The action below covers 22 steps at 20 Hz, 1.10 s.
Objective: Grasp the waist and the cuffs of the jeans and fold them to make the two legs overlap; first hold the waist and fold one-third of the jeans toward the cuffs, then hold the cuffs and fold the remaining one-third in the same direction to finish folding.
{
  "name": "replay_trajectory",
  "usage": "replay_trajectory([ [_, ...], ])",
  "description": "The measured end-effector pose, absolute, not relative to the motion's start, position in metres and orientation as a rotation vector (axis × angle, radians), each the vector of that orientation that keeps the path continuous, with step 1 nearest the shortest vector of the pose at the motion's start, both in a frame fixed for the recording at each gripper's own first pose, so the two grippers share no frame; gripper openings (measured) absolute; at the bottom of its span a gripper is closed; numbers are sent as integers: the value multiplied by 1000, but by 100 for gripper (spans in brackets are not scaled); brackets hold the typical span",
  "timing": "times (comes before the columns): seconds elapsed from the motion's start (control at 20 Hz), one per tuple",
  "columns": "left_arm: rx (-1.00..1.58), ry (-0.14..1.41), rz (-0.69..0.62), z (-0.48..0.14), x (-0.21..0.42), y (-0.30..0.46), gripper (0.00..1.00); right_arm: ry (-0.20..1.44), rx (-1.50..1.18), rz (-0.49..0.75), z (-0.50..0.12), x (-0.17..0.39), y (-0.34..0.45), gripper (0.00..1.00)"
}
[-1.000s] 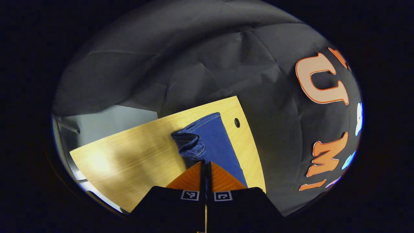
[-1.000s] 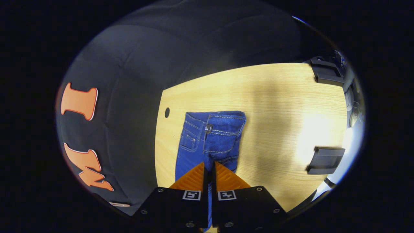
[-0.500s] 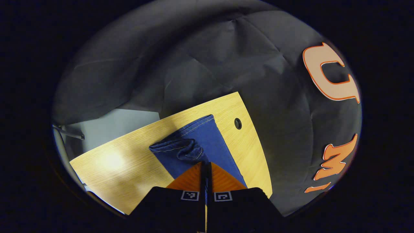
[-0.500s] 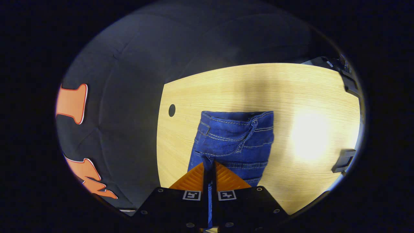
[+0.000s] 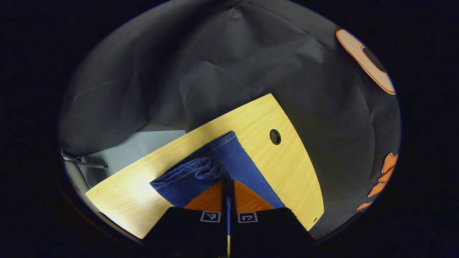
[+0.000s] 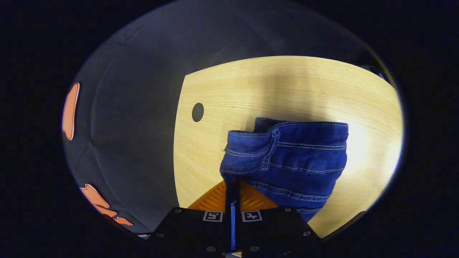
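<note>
Left claw [image 5: 228, 183] and right claw [image 6: 232, 183] both clamped tight

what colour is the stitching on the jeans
Pale tan thread on blue jeans, clearest in the right gripper view.

Blue jeans [image 6: 287, 157] on table [image 6: 279, 86] — waist bunched, cuff end [image 5: 200, 168] rumpled, contrast stitching.

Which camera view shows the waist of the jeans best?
The right gripper view: the waist lies in front of its hand-held gripper, with waistband, belt loop and seams clear on the table. The left gripper view shows the cuff end of the jeans instead, pinched by the other hand-held gripper.
</note>
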<state>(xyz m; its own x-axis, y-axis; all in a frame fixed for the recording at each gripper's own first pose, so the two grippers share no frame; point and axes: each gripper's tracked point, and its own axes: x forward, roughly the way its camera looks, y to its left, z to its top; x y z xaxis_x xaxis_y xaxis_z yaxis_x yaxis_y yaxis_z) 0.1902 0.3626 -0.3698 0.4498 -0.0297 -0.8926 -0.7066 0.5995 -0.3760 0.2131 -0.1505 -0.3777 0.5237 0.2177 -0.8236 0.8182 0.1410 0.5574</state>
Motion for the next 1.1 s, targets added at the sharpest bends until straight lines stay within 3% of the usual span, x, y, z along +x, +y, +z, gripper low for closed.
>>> replay_trajectory([
  [0.15, -741, 985, 476, -362, 207, 374, 9, 1008, 1376, -536, -381, 221, -146, 5],
  [0.2, -721, 949, 450, -348, 212, 372, 25, 1008, 1356, -528, -378, 223, -147, 5],
  [0.25, -710, 918, 412, -338, 219, 365, 23, 993, 1334, -504, -372, 223, -146, 5],
  [0.3, -697, 883, 370, -326, 226, 359, 41, 969, 1302, -491, -368, 223, -151, 0],
  [0.35, -673, 851, 333, -312, 230, 351, 48, 954, 1262, -486, -362, 215, -155, 27],
  [0.4, -633, 820, 303, -301, 235, 345, 60, 945, 1223, -485, -358, 207, -158, 34],
  [0.45, -587, 791, 278, -287, 239, 334, 72, 936, 1183, -484, -353, 198, -162, 52],
  [0.5, -550, 766, 259, -278, 241, 327, 86, 930, 1143, -490, -348, 189, -167, 50],
  [0.6, -493, 735, 209, -266, 237, 309, 93, 934, 1066, -503, -346, 175, -176, 76],
  [0.65, -474, 708, 179, -259, 236, 299, 88, 940, 1021, -508, -348, 168, -178, 82],
  [0.75, -422, 621, 149, -237, 237, 280, 89, 964, 928, -527, -353, 145, -184, 88],
  [0.85, -321, 522, 121, -214, 232, 267, 97, 993, 888, -535, -362, 127, -186, 95],
  [1.1, -155, 428, 61, -171, 217, 221, 98, 1017, 905, -586, -388, 106, -195, 98],
])
